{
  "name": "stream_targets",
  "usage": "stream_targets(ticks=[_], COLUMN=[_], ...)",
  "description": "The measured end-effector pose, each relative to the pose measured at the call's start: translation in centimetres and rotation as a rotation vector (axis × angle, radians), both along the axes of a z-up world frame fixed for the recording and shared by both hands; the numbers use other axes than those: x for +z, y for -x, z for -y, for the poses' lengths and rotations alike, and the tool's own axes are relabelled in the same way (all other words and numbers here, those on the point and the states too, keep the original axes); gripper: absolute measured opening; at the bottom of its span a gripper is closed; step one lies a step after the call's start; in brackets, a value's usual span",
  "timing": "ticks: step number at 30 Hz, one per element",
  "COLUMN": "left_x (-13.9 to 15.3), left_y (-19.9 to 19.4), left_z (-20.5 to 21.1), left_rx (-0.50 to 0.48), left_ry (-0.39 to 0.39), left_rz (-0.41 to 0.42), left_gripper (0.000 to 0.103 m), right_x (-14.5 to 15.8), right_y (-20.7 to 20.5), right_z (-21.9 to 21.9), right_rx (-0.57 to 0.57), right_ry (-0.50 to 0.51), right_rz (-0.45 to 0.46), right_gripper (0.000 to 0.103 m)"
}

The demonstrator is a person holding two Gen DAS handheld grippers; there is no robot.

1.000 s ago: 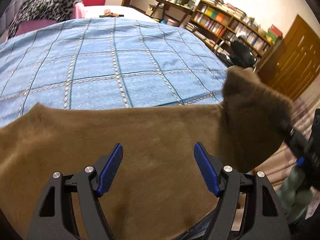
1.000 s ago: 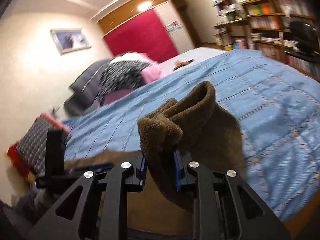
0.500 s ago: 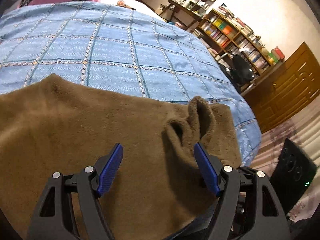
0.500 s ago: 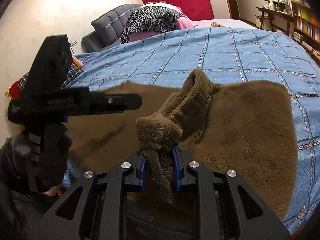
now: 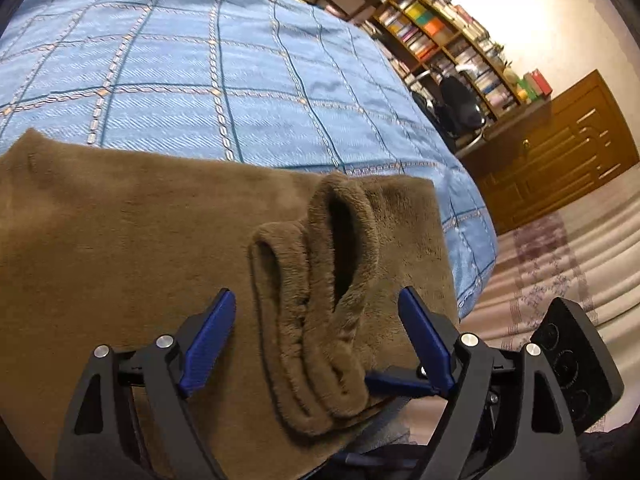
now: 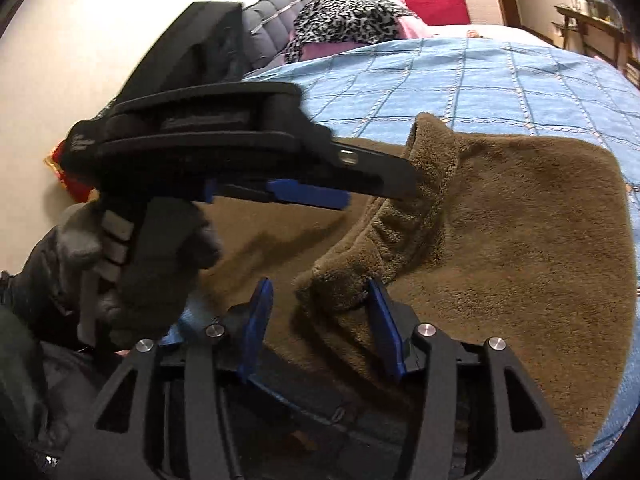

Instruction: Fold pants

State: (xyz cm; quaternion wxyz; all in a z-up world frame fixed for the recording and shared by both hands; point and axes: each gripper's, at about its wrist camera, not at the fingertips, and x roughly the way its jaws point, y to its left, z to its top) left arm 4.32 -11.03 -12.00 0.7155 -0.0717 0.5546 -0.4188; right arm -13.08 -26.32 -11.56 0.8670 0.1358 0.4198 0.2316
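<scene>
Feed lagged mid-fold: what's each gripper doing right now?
Left gripper: open, holding nothing.
Right gripper: jaws just opened, brown pants released.

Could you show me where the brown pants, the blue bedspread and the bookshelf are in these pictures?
Pants (image 5: pixel 120 240): left wrist view, flat fleece left of the bunched hem.
Bedspread (image 5: pixel 180 80): left wrist view, bare checked cloth beyond the pants.
Bookshelf (image 5: pixel 444 36): left wrist view, rows of books against the far wall.
</scene>
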Motion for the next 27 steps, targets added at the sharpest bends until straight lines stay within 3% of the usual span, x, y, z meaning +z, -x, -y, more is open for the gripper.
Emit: stream_targets(ticks=[5,9,10,13,14,18,22,27], left_x=[-1.1,-1.5,-1.5,-1.9,-1.9,-0.8,2.2,4.5], left_y=[0.0,0.3,0.3,0.1,-0.1,-0.2,-0.4,-1.6], left_z=[1.2,2.3,2.4,2.5,2.4,1.0,-1.2,-5.6], left_rx=[-0.022,-0.034,-0.033,-0.015,-0.009,0.014,0.057,0.13], left_ry=[-0.008,-0.031,-0.033,-0.062,-0.061,-0.016,-0.004,-0.016], left_rz=[-0.073,-0.075,-0.076,-0.083,-0.09,-0.082,0.022,0.089], left_gripper=[0.083,0.081,0.073,0.033,0.03,0.025,0.025,0.025], right_x=[-0.3,-0.5,-0.4,-0.2,0.0,0.8,2.0,4.0], right_y=[0.0,0.2,0.3,0.4,0.7,1.6,2.0,2.2], right_z=[0.5,1.0,1.1,1.1,1.2,1.9,3.6,5.4], right_rx=[0.028,0.034,0.034,0.037,0.039,0.034,-0.002,-0.06], right_ry=[-0.08,-0.119,-0.126,-0.126,-0.128,-0.125,-0.137,-0.126], right_rz=[-0.022,-0.031,-0.031,-0.028,-0.026,-0.005,0.022,0.065], right_gripper=[0.052,0.052,0.052,0.052,0.052,0.052,0.052,0.052])
